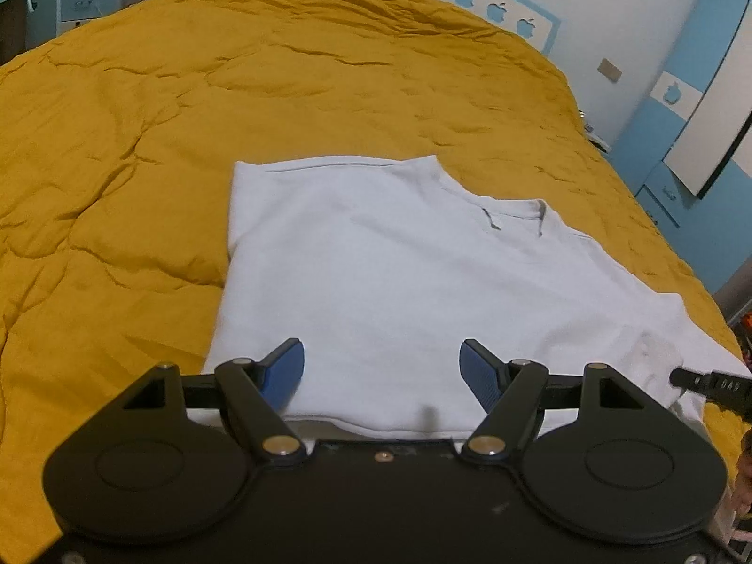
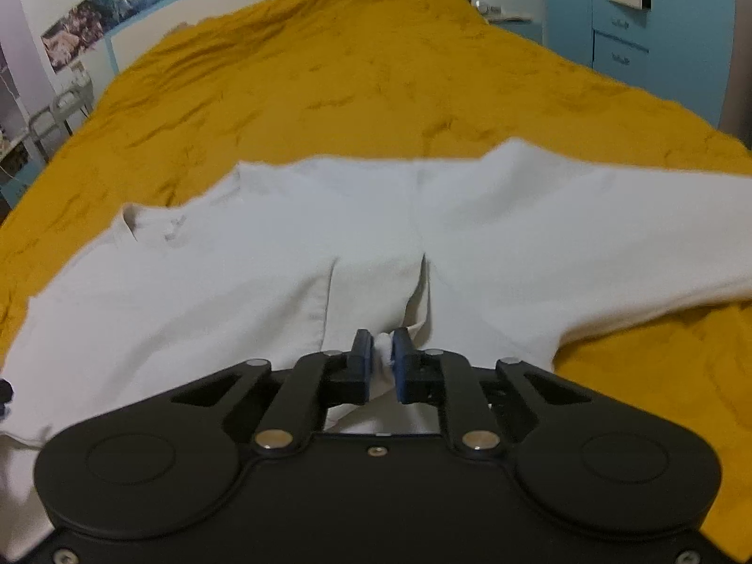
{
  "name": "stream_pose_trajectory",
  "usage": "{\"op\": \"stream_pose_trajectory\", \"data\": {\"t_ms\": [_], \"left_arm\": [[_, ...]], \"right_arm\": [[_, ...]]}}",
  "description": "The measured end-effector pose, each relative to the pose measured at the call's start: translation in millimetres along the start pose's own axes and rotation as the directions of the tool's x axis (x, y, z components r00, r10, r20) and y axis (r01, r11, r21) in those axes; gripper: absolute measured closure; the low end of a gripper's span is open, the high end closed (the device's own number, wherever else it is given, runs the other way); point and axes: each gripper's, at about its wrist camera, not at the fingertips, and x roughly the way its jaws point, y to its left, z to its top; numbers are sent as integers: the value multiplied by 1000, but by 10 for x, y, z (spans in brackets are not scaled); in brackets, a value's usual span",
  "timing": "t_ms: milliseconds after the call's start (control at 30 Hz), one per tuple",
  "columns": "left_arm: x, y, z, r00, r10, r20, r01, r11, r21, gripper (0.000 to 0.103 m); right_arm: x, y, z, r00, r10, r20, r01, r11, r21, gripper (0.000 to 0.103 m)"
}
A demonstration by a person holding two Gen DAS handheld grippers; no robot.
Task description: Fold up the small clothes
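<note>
A white T-shirt point(image 1: 399, 272) lies flat on the mustard-yellow bedspread point(image 1: 188, 108), its left side folded in and its collar toward the right. My left gripper point(image 1: 381, 362) hovers over the shirt's near hem, open, with nothing between its blue pads. In the right wrist view the same white T-shirt point(image 2: 235, 258) spreads across the bedspread point(image 2: 352, 70), one sleeve reaching out to the right. My right gripper point(image 2: 381, 352) is shut on a pinch of the shirt's white cloth at its near edge. The right gripper's black tip point(image 1: 705, 383) shows at the left view's right edge.
Blue cabinets point(image 2: 634, 33) and a white board stand at the bed's far right. A white wall with blue apple shapes point(image 1: 498, 11) runs behind the bed. Shelves and a chair point(image 2: 51, 117) sit off the bed's left side.
</note>
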Motion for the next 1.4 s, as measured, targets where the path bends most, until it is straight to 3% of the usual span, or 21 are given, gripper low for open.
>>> {"op": "stream_pose_trajectory", "data": {"t_ms": [167,333,467,567,633,700,767,867,967,1000,1167,1333,1400], "left_arm": [[-78,-12,-16,1000,-14,-4,14,1000,-12,25],[56,-8,-142,998,17,-61,-17,1000,7,25],[130,14,-200,997,27,-74,-26,999,19,25],[163,35,-182,997,24,-75,-23,1000,13,23],[181,38,-174,997,23,-75,-22,1000,11,23],[184,25,-173,997,25,-74,-23,1000,18,22],[176,-5,-165,997,24,-77,-22,999,25,22],[187,-11,-161,997,26,-79,-24,999,29,22],[193,-21,-156,996,26,-80,-24,999,29,21],[196,-24,-155,996,27,-81,-25,999,31,20],[201,-51,-149,996,26,-81,-23,999,41,19],[244,-89,-170,995,43,-85,-37,997,61,17],[234,-109,-164,995,44,-88,-38,997,68,17]], "right_arm": [[-229,-48,89,998,24,57,-25,1000,3,95],[70,-268,-115,998,-42,-48,45,997,68,96],[81,-331,-257,999,-31,-12,32,998,50,93],[-2,-307,-178,1000,-17,6,17,999,32,74],[-82,-295,-81,998,-13,68,11,1000,17,56],[-69,-272,39,994,-27,102,28,1000,-8,51],[19,-253,140,994,-23,105,26,999,-28,51],[260,-248,207,999,-4,33,5,999,-34,54],[445,-265,194,1000,5,-28,-6,1000,-9,92],[445,-258,190,1000,2,-24,-3,1000,-13,96],[202,-267,292,998,-1,57,2,1000,-8,98],[478,-374,188,999,-26,-23,27,999,36,98],[483,-361,139,999,-34,-13,34,999,14,96]]}}
